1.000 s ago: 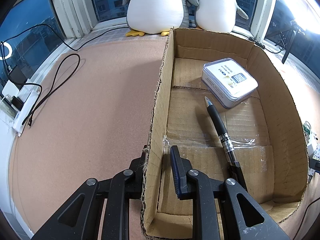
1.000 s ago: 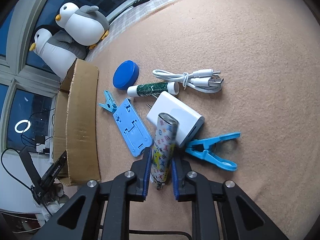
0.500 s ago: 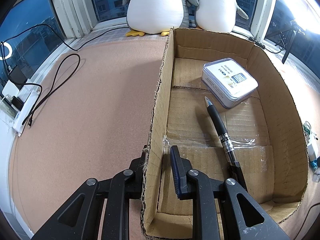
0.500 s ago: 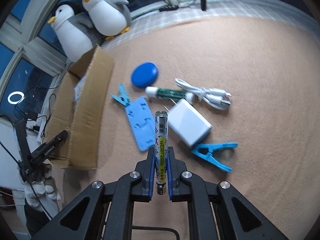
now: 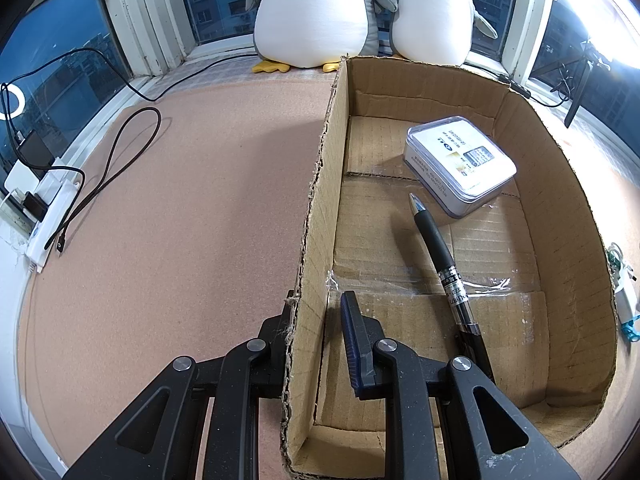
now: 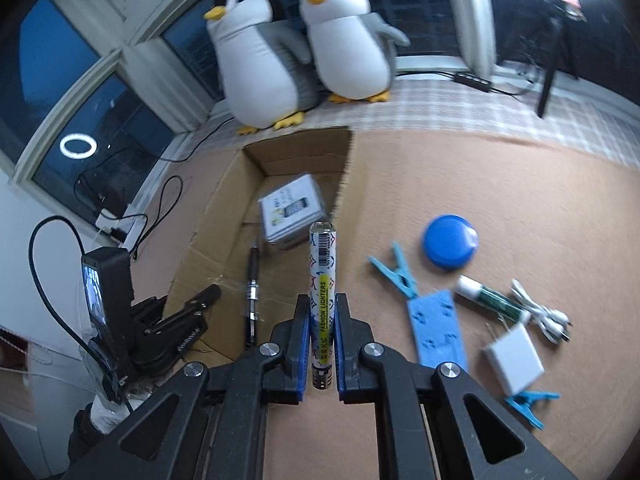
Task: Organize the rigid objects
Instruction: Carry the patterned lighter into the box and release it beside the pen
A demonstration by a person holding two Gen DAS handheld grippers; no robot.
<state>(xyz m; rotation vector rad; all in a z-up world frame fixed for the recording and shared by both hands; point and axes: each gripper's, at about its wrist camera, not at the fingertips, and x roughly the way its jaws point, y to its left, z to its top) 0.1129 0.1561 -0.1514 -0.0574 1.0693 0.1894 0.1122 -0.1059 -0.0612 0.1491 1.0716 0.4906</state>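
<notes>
Carpet by the windows, cardboard box (image 5: 560, 184) in front of two plush penguins (image 6: 304, 48).
Left gripper (image 5: 316, 320) clamps the box wall; right gripper (image 6: 322, 320) grips a lighter (image 6: 323, 280), seemingly above the box edge, with tin (image 5: 460, 164) and pen (image 5: 440, 256) inside.

Night outside, so the windows (image 5: 68, 80) look dark blue; a strong white glare burns at the upper right. The pen (image 5: 444, 264) throws a soft shadow leftwards. The right wrist view is dimmer, blurred toward its edges; both views bend strongly
</notes>
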